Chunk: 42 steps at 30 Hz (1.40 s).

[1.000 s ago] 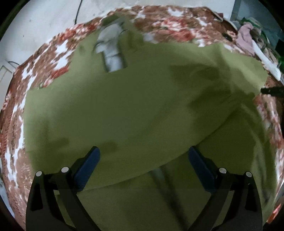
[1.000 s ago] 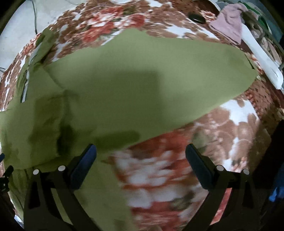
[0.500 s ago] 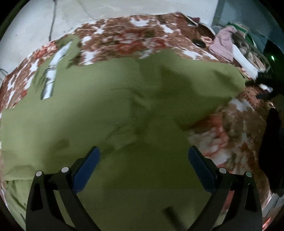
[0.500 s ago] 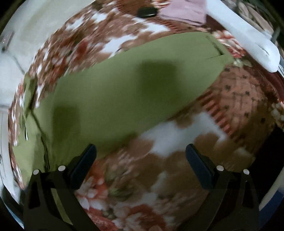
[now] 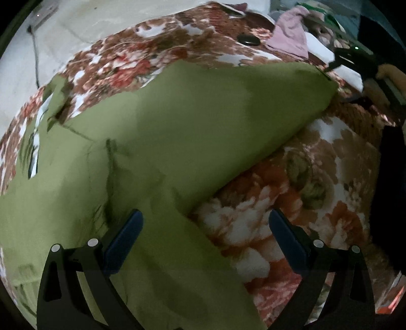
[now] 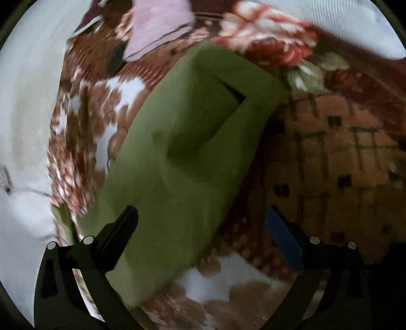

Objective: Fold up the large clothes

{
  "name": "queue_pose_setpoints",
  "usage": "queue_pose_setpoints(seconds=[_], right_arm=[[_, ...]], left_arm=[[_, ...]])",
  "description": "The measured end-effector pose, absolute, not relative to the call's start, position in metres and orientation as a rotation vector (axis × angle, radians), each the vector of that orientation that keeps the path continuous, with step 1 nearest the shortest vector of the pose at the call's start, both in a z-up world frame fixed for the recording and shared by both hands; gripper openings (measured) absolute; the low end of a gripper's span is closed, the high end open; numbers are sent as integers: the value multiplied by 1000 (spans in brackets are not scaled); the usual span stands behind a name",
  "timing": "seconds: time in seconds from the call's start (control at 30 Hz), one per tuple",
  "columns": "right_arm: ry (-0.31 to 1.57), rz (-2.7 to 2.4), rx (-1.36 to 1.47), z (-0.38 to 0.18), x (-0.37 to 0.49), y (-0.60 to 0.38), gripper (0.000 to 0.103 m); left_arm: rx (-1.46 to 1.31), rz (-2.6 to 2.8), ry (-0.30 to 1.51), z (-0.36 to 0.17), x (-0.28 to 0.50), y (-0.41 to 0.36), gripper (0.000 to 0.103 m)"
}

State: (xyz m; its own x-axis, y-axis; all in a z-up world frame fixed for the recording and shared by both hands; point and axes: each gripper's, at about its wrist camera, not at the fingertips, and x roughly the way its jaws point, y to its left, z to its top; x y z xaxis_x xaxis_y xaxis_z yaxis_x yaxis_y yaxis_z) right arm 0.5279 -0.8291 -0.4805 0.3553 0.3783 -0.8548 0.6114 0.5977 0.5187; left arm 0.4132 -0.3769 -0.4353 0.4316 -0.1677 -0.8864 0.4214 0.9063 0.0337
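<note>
On the bed: I saw the green garment (image 5: 177, 127) spread over the floral blanket (image 5: 291, 203), one long part reaching toward the far corner.
Progress: I judged folding barely begun; most of the cloth lay flat and unstacked.
Left gripper (image 5: 205, 228): jaws wide, holding nothing.
Right gripper (image 6: 203, 223): jaws wide, empty, above the garment's narrow end.
Containers: none visible.
Nearby: pink cloth (image 6: 157, 22).

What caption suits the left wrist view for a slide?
Open left claw above a green garment spread on a floral blanket.
</note>
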Motion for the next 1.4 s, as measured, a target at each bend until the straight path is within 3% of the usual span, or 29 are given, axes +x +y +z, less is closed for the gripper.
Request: queue_pose_setpoints(seconds=[0.17,0.27,0.3,0.33,0.37,0.43,0.7,0.87,1.17,1.4], right_arm=[[1245,-198,1068,-502,547,-848,93],[1248,-196,1098,-511,556,-857,80],[1244,-209,1104,-512,557,-862,64],[1244,-224,1101,-512,556,-866,38],[1241,-234,1094,-511,554,-870,23],[1228,-228,1087,-506,550,-875,7],[1116,-124,852,-417,557,-847,5],[1022,17,716,-337,570,-795,4],[926,392,555,-199,578,-601,4],[939,659,478,-148,571,-424,4]], left_arm=[[192,-366,1102,-445,423,-380,97],[146,-352,1107,-451,425,-377,97],[145,-345,1108,-454,425,-375,97],[146,-343,1106,-456,424,-376,97],[149,-343,1103,-458,424,-375,97],[190,-345,1078,-460,422,-377,97],[415,-457,993,-479,411,-410,97],[415,-453,1058,-505,412,-420,97],[367,-442,1050,-516,413,-421,99],[327,-470,1067,-518,416,-416,99]])
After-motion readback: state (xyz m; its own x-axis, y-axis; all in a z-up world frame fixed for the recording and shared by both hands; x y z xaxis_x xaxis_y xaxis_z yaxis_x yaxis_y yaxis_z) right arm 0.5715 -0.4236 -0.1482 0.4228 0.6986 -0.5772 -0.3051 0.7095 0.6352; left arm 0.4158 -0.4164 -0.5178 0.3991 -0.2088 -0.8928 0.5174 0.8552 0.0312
